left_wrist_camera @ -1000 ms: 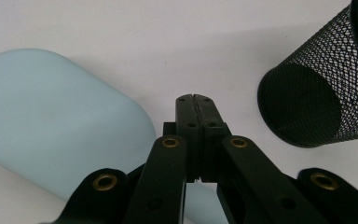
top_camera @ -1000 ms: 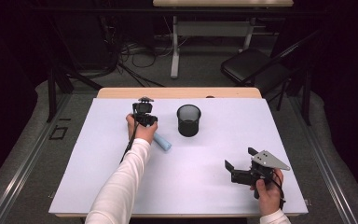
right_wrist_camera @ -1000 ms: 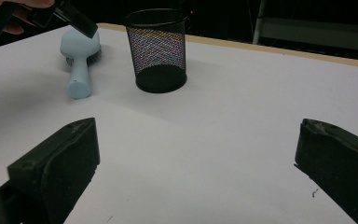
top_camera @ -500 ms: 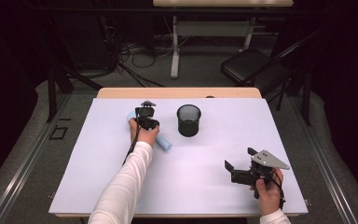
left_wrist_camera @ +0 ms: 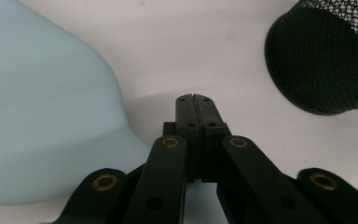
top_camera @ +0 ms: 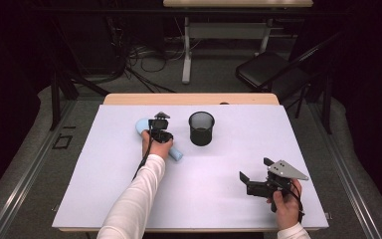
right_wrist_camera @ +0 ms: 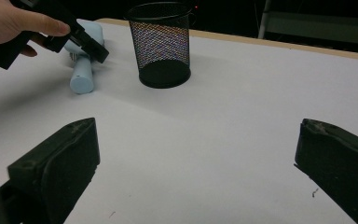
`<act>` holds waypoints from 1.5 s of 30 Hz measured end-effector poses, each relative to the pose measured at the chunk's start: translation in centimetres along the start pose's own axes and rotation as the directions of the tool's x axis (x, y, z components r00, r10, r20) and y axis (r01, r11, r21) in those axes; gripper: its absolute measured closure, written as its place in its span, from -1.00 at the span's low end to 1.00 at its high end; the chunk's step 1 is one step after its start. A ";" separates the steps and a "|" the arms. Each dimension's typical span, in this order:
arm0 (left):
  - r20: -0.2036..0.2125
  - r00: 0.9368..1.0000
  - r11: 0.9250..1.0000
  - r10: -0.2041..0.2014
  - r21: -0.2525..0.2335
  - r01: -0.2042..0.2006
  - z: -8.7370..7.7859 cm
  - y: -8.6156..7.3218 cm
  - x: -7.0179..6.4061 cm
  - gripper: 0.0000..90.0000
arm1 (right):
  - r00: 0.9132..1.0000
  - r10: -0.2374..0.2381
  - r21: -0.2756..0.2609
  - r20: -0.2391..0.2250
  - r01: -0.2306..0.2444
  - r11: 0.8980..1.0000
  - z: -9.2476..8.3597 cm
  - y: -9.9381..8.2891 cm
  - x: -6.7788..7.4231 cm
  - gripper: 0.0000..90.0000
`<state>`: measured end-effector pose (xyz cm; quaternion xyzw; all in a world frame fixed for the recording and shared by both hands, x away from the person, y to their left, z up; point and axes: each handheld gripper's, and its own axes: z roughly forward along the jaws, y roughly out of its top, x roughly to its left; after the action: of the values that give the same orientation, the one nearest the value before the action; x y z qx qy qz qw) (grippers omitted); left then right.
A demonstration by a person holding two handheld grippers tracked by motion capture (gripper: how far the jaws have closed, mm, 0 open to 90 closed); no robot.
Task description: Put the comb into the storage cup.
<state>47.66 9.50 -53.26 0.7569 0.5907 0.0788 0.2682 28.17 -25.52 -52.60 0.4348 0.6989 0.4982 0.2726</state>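
Observation:
A light blue object with a wide head point(top_camera: 141, 126) and a round handle lies on the white table, left of a black mesh cup point(top_camera: 201, 128). My left gripper point(top_camera: 159, 119) hangs just over this blue object point(left_wrist_camera: 42, 116), jaws shut with nothing between them point(left_wrist_camera: 195, 100); the blue head is to their left and the mesh cup point(left_wrist_camera: 326, 56) to their upper right. My right gripper point(top_camera: 255, 169) rests open near the front right of the table. Past its wide-apart jaws point(right_wrist_camera: 196, 158) stand the mesh cup point(right_wrist_camera: 162, 44), the blue object point(right_wrist_camera: 83, 77) and the left gripper point(right_wrist_camera: 95, 51).
The white sheet point(top_camera: 229, 149) covers a wooden table whose far edge point(top_camera: 189, 98) shows. Beyond it are a black chair point(top_camera: 268, 69), a desk leg point(top_camera: 186, 55) and cables on the floor. Open surface lies between the two grippers.
My left gripper has sunk toward the table and shifted a little right, uncovering the blue object's head at its left. The right gripper has stayed where it was.

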 end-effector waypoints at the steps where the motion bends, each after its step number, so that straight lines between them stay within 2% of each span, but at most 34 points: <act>1: -0.001 1.000 1.000 0.001 0.003 -0.001 0.0 0.0 0.0 1.00 | 1.000 0.002 -0.001 -0.001 -0.002 1.000 0.0 0.0 0.0 -1.00; 7: 0.005 1.000 1.000 0.009 0.008 -0.009 0.1 -0.1 -0.1 1.00 | 1.000 0.001 0.000 -0.002 -0.001 1.000 0.1 0.0 0.0 -1.00; 16: 0.028 0.998 0.998 0.047 0.039 -0.048 -0.3 -0.5 -0.6 1.00 | 1.000 0.003 0.002 -0.005 -0.003 1.000 0.0 0.0 0.0 -1.00; 24: 0.046 0.997 0.995 0.069 0.066 -0.072 -0.7 -1.0 -0.1 1.00 | 1.000 0.002 0.005 -0.007 -0.002 1.000 0.1 -0.1 0.0 -1.00; 30: 0.045 0.994 0.990 0.101 0.096 -0.105 -1.2 -1.4 0.3 1.00 | 1.000 0.003 0.007 -0.007 -0.003 1.000 0.1 -0.1 0.0 -1.00; 45: 0.034 0.989 0.982 0.142 0.125 -0.145 -2.4 -2.5 1.5 1.00 | 1.000 0.004 0.010 -0.011 -0.004 1.000 0.1 -0.1 0.0 -1.00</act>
<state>44.92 12.06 -52.79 0.8139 0.5352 0.0508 0.2205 28.26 -25.46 -52.75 0.4348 0.7020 0.4976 0.2655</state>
